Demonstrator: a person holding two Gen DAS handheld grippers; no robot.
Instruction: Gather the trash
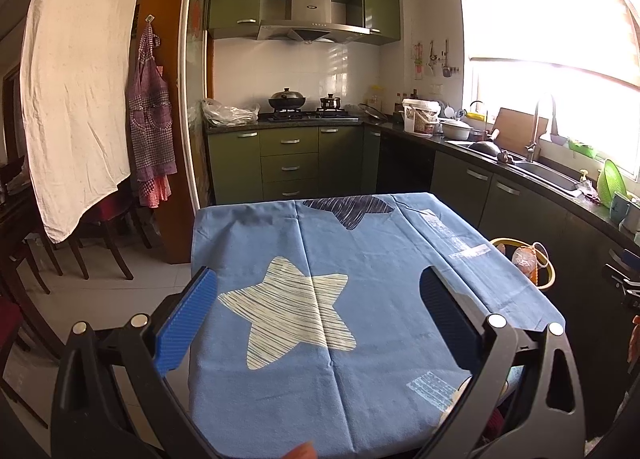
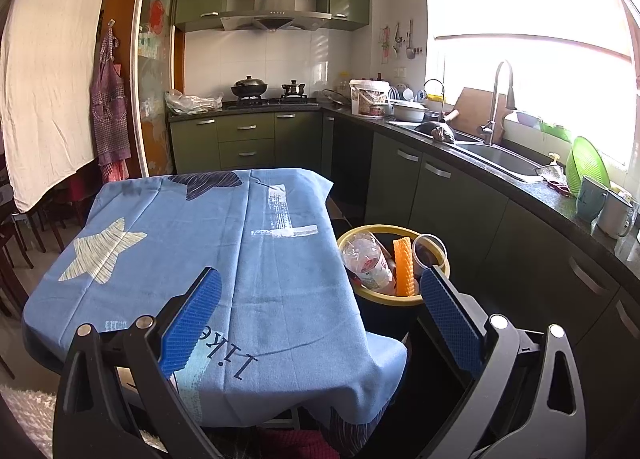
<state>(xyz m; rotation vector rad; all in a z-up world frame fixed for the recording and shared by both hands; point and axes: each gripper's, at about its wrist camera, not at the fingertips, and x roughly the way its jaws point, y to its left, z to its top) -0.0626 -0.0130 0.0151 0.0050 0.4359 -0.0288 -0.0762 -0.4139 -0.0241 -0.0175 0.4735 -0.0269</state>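
A yellow-rimmed trash bin (image 2: pixel 436 255) stands on the floor at the table's right side. Inside it lie a crushed clear plastic bottle (image 2: pixel 366 259), an orange foam sleeve (image 2: pixel 403 265) and a clear plastic cup (image 2: pixel 428 253). In the left wrist view only part of the trash bin (image 1: pixel 550 273) shows past the table edge. The table carries a blue cloth with stars (image 1: pixel 332 299), and no loose item lies on it. My left gripper (image 1: pixel 318 291) hangs open above the white star. My right gripper (image 2: pixel 322 293) is open over the table's right edge, just short of the bin.
Green cabinets and a dark counter (image 2: pixel 520 187) with a sink (image 2: pixel 502 159) run along the right wall. A stove with pots (image 1: pixel 304 109) is at the back. Dark wooden chairs (image 1: pixel 100 235) stand left, under a hanging white sheet (image 1: pixel 80 79). A fingertip (image 1: pixel 300 451) shows at the bottom.
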